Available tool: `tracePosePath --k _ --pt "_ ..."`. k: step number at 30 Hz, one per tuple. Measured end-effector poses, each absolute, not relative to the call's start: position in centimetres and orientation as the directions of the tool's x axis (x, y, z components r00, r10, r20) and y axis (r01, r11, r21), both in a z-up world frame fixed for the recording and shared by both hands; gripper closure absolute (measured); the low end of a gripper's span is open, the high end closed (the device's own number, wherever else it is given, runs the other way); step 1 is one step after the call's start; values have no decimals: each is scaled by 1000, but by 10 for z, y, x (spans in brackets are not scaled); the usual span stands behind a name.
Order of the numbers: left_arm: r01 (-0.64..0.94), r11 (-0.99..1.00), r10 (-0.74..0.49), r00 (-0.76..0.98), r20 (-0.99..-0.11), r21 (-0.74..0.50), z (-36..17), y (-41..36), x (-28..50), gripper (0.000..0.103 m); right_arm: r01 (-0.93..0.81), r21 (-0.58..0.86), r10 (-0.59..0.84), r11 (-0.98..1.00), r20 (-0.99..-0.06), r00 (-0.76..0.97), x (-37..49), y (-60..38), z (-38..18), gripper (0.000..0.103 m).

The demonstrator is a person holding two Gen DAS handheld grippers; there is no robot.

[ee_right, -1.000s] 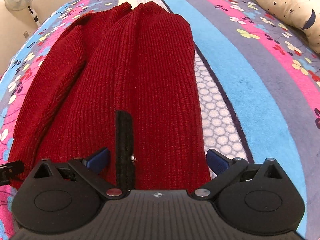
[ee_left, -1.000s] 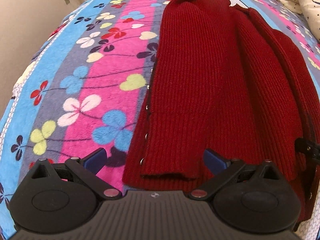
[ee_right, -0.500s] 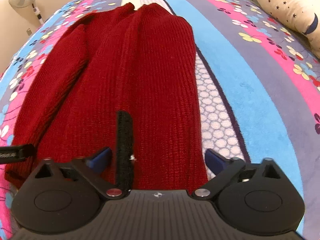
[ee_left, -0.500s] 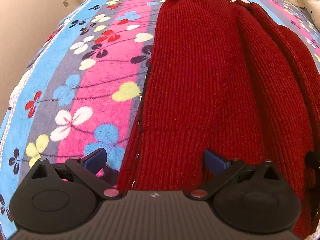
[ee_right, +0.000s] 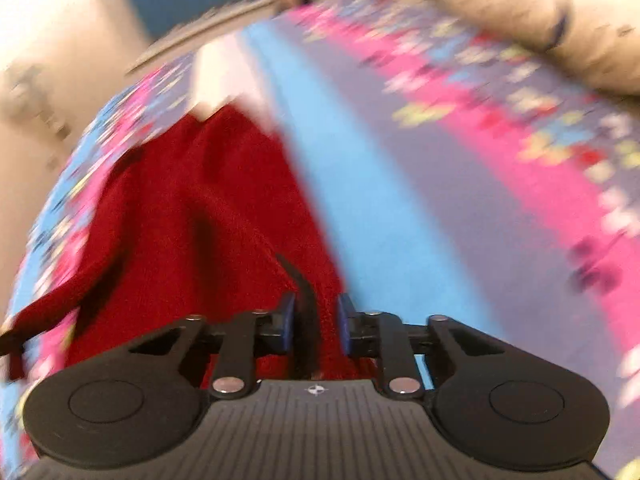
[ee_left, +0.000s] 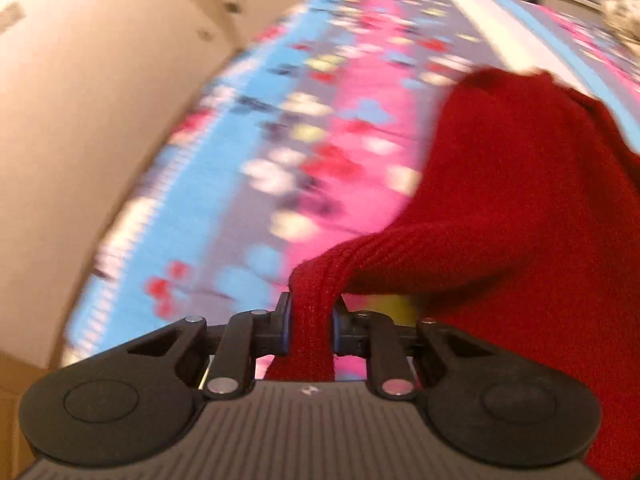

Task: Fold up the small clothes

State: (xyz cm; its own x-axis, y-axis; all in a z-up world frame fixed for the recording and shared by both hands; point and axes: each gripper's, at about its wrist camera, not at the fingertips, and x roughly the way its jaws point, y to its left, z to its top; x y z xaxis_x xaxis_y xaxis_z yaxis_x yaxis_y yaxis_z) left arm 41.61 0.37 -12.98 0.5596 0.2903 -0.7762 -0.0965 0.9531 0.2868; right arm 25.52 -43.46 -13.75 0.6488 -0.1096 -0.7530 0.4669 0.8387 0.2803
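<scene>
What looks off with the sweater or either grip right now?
Nothing looks damaged. Both views are motion-blurred. The left gripper pinches a bunched red sweater hem; the right gripper clamps the hem together with its black strip. The far end lies on the bedspread.

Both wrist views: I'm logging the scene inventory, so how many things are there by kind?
Red knit sweater: 1
Grippers, left gripper and right gripper, each clamped on the sweater: 2
Floral bedspread: 1
Star-print pillow: 1
Total: 5
</scene>
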Motion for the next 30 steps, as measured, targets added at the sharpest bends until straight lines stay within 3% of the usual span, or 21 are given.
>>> tracePosePath --k 4,7,8,9,11,15,19,21,23,24,25,26,27,30 --pt "-238 913 409 559 -721 333 -118 61 446 82 680 149 -430 718 -673 602 255 -515 -122 97" --pt "-312 899 433 519 -737 308 -117 100 456 55 821 19 -642 571 -613 461 251 -557 -120 92" --pt "-332 903 414 498 -762 274 -122 108 452 40 822 48 -619 567 -633 464 244 -564 -122 84" --pt "-332 912 384 491 -782 240 -127 110 447 27 806 108 -567 582 -657 497 237 -566 -124 56" --pt "-287 939 311 473 -825 190 -143 104 429 16 742 225 -422 631 -703 572 223 -552 -136 22" --pt "-164 985 122 402 -907 60 -175 71 390 16 595 322 -153 737 -778 610 206 -498 -183 23" --pt "-64 997 -10 377 -926 -37 -196 27 354 15 563 398 -31 724 -797 603 199 -454 -224 22" --pt "-95 995 9 409 -913 -33 -195 11 347 10 575 423 -58 700 -770 636 199 -437 -229 9" --pt "-117 987 -62 378 -924 -114 -197 4 350 10 587 462 -71 665 -743 666 205 -434 -228 9" --pt "-130 979 -98 361 -927 -154 -199 2 352 18 591 493 -66 638 -730 680 207 -434 -229 21" --pt "-130 979 -102 358 -928 -157 -199 -4 351 28 580 524 -48 623 -715 698 211 -434 -229 38" --pt "-102 984 -101 374 -922 -149 -195 -10 351 58 571 525 -41 631 -712 701 216 -429 -229 88" --pt "-64 983 -133 378 -916 -169 -190 -15 350 92 561 530 -13 636 -720 694 221 -428 -229 87" --pt "-78 981 -129 412 -902 -176 -167 -14 335 91 573 545 -10 611 -719 695 211 -420 -215 88"
